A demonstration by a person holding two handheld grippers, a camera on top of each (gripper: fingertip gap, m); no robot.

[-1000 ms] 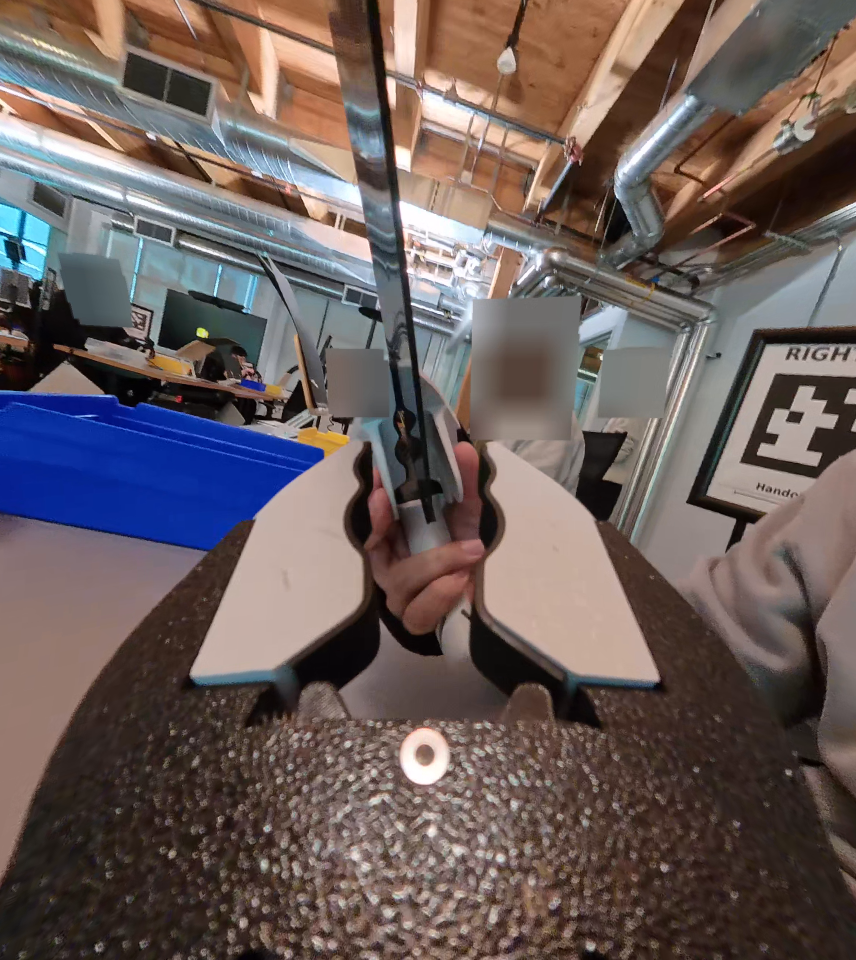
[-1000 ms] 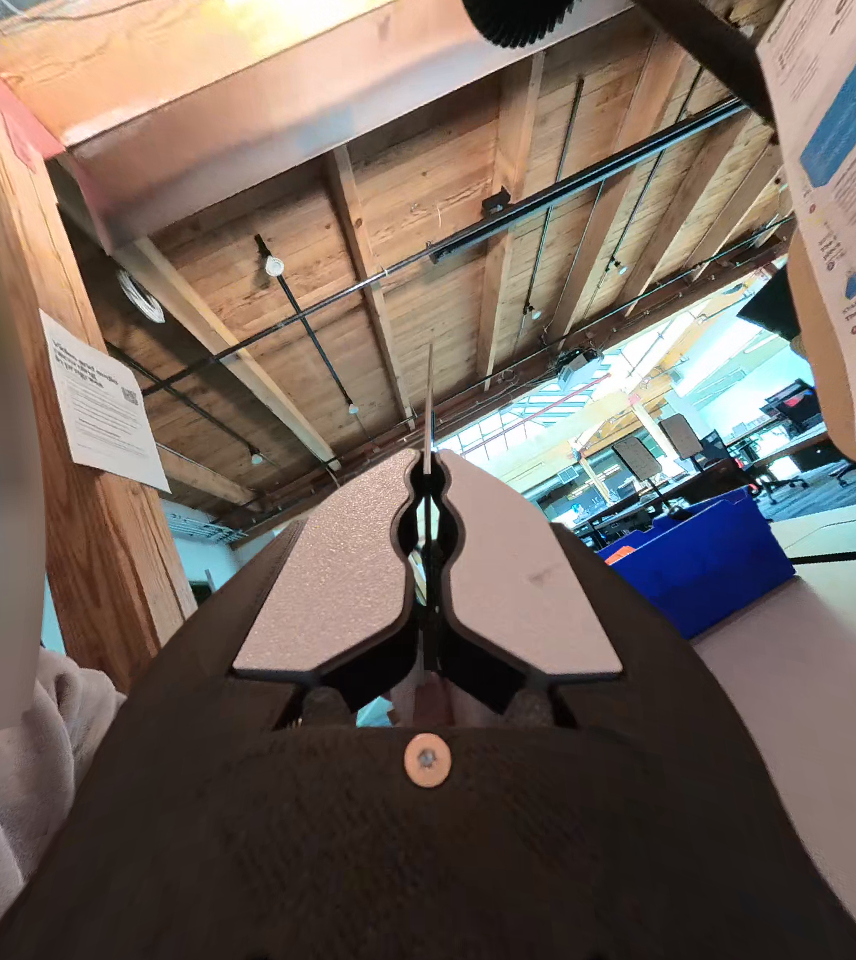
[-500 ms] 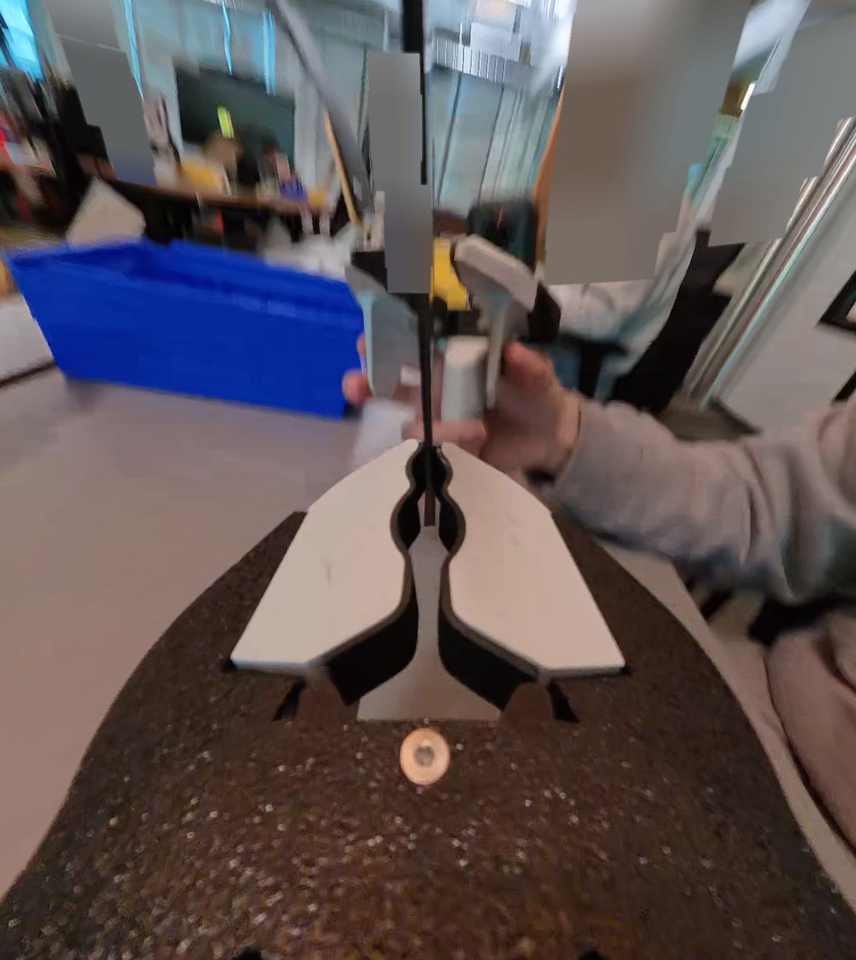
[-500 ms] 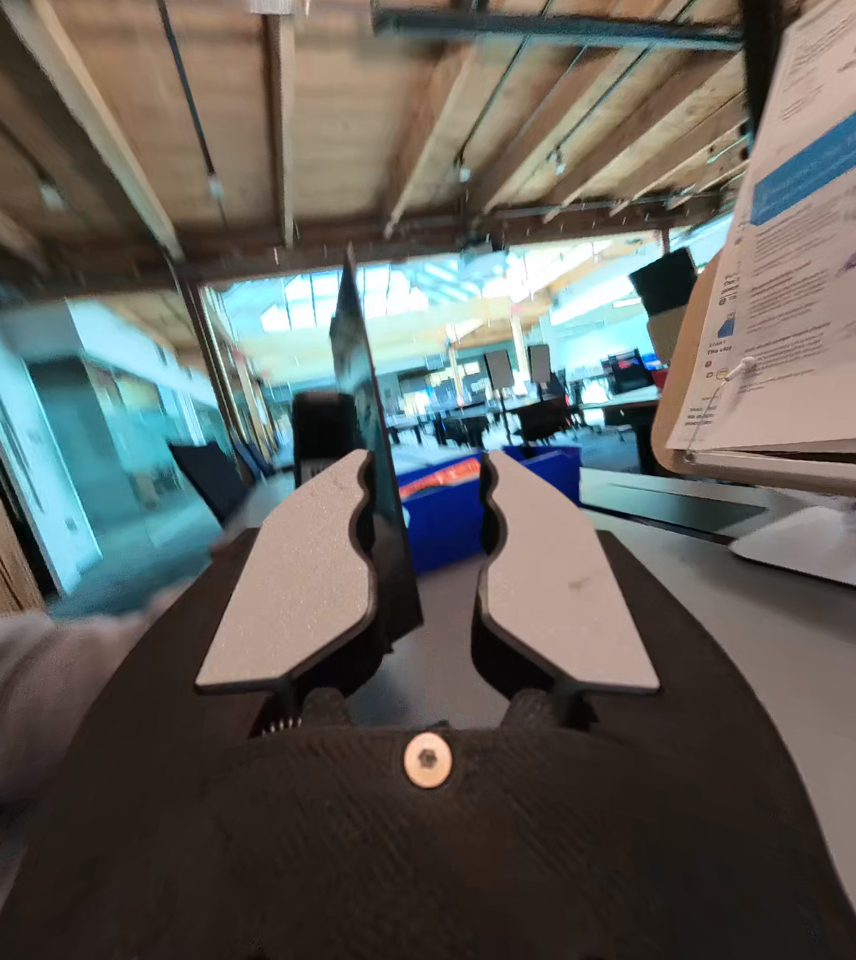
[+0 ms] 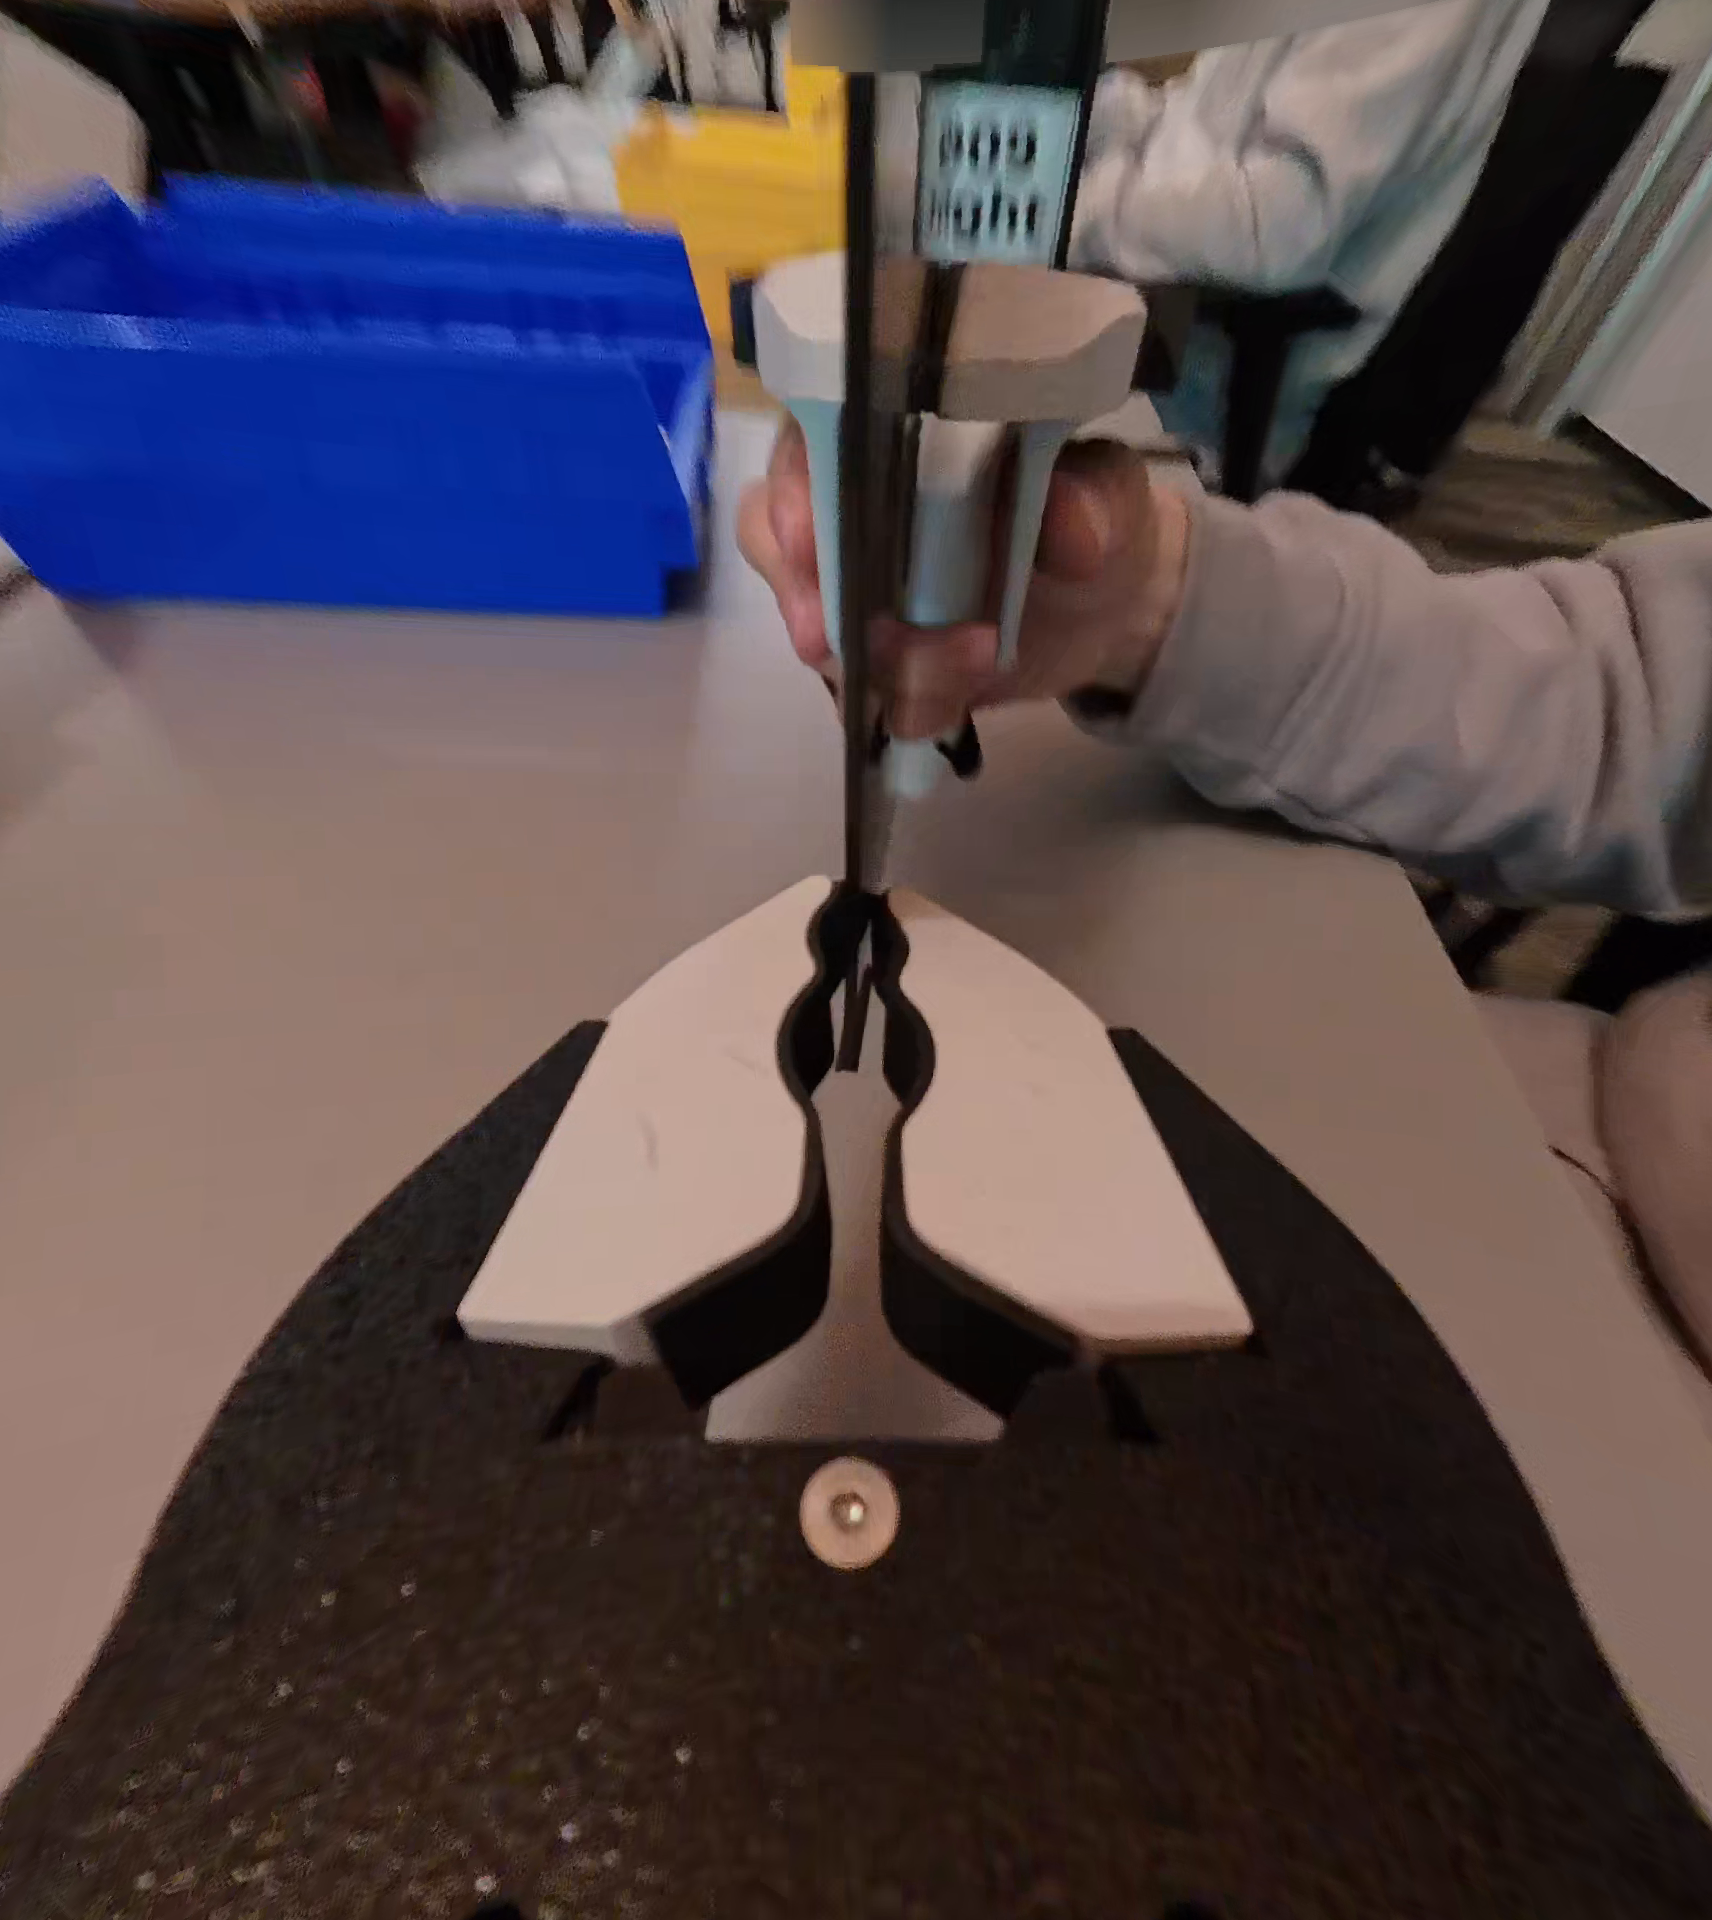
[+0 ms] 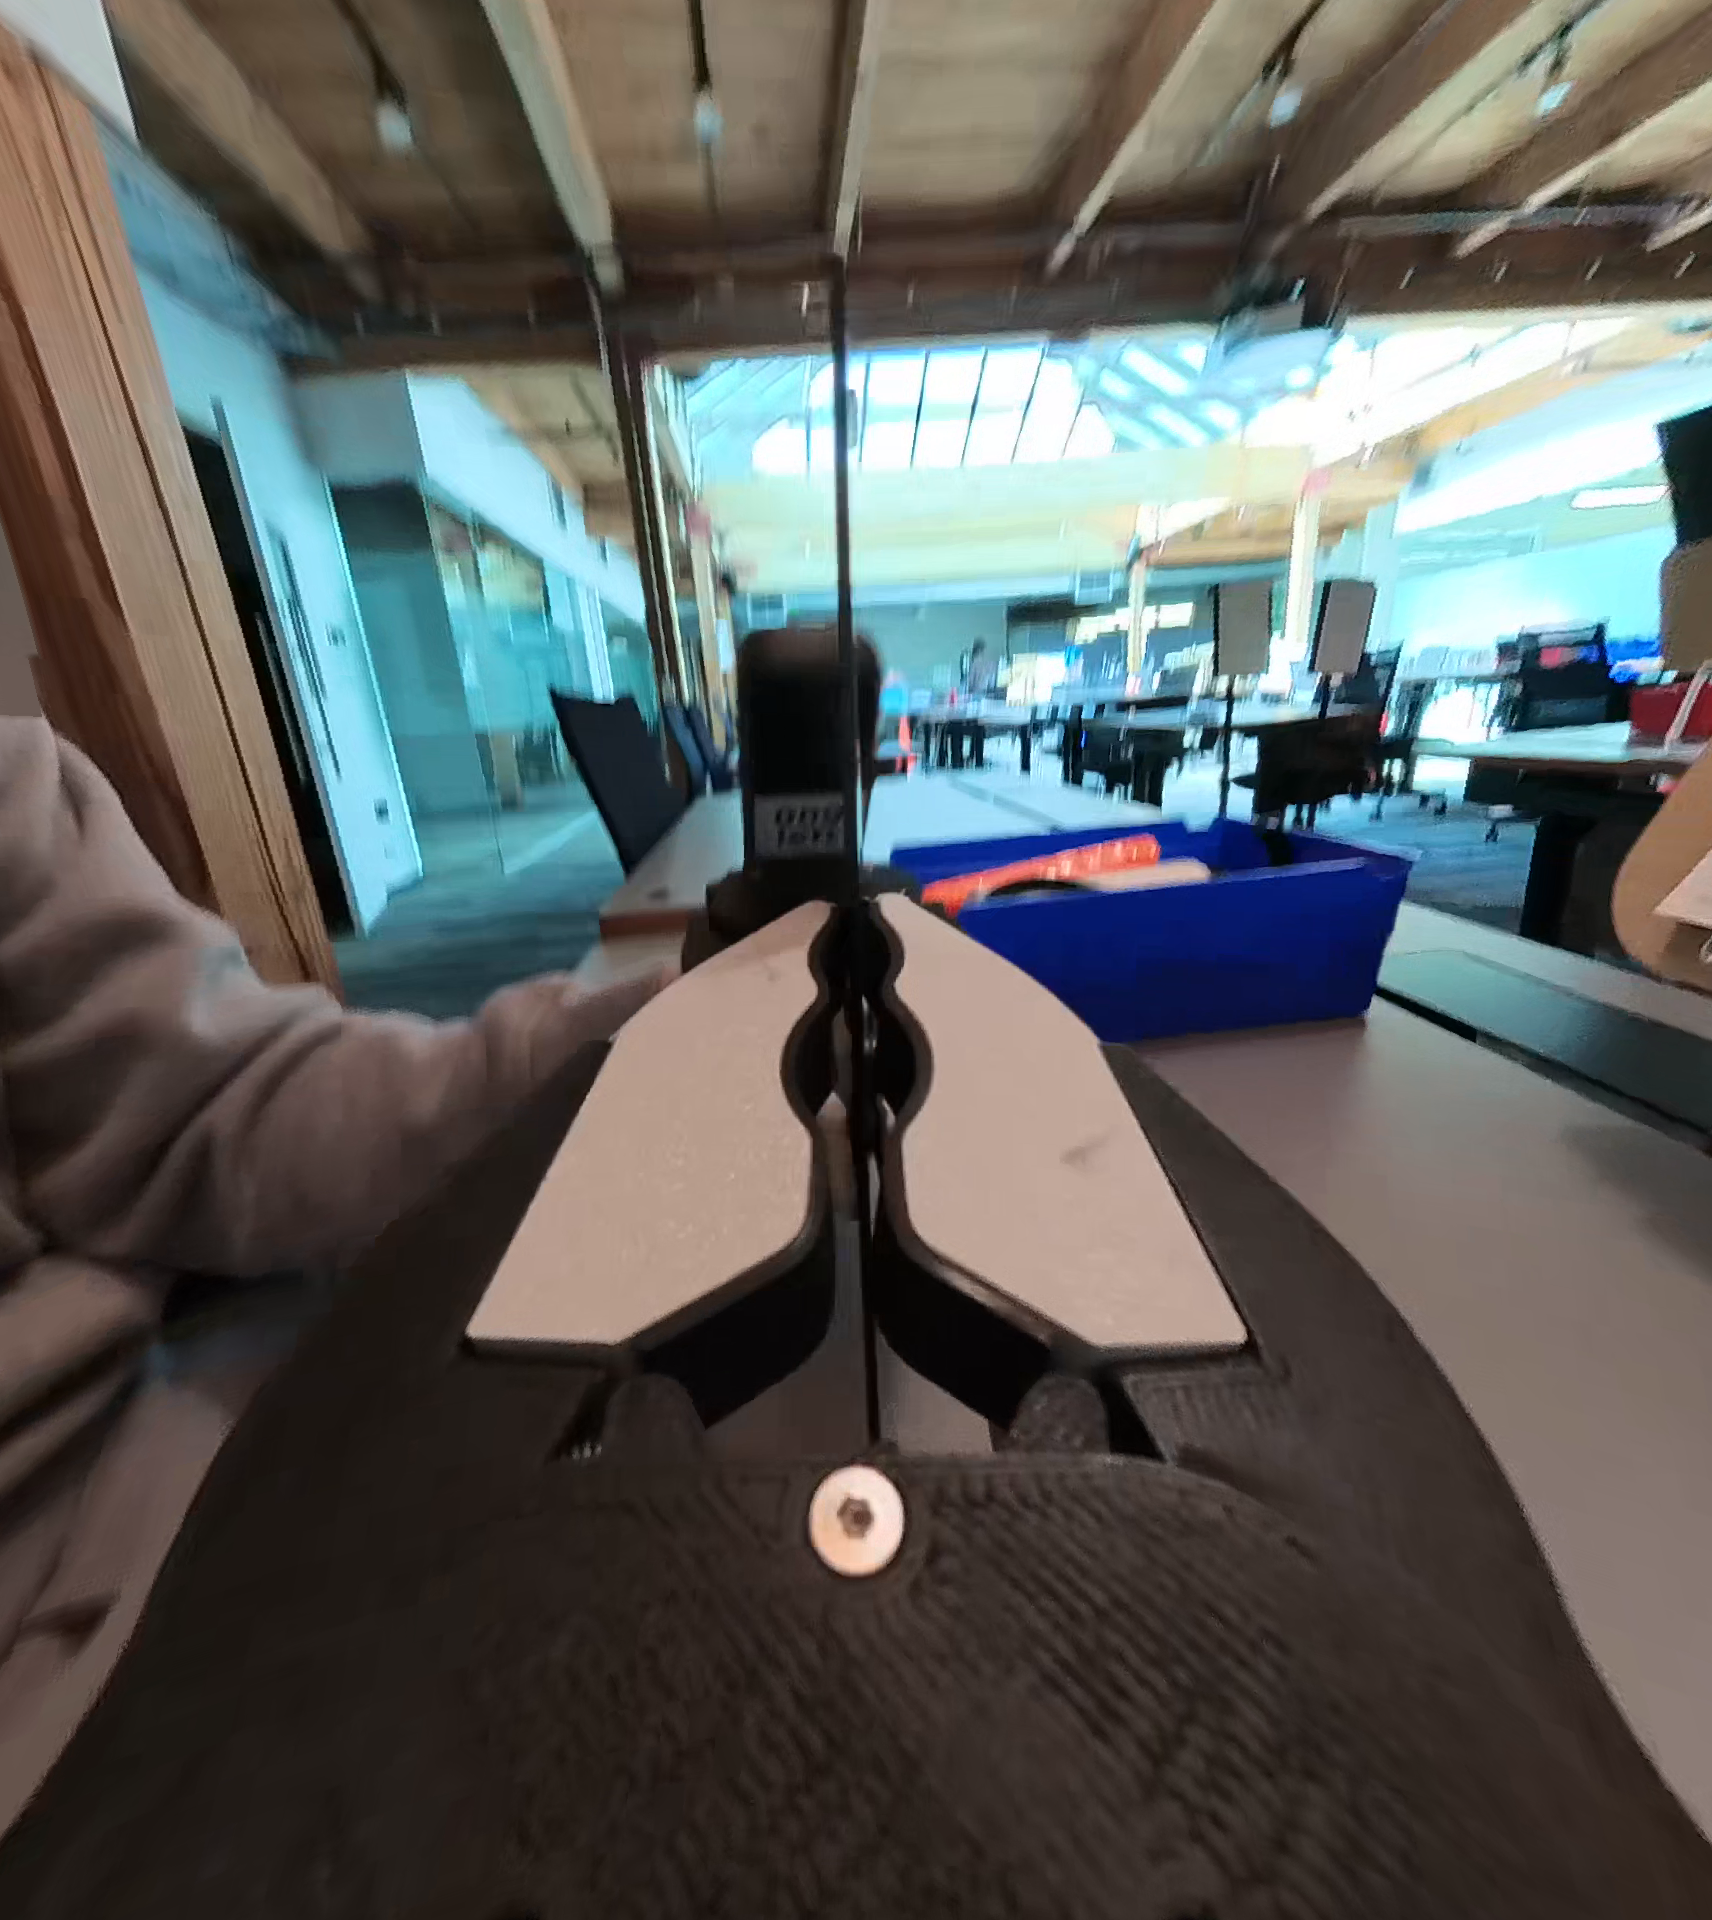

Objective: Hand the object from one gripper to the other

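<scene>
**Room to pass, and what blocks it**

Ahead of the left gripper, bare grey table lies open to the left as far as the blue bin. Straight ahead, a thin dark sheet stands edge-on (nipped at the fingertips), with the right gripper and its holding hand just behind. A grey sleeve closes off the right side.

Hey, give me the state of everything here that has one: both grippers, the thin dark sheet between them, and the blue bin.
left gripper: shut on the thin dark sheet.
right gripper: shut on the same sheet.
thin dark sheet: upright, seen edge-on, held by both grippers.
blue bin: open-topped, with things inside.
</scene>
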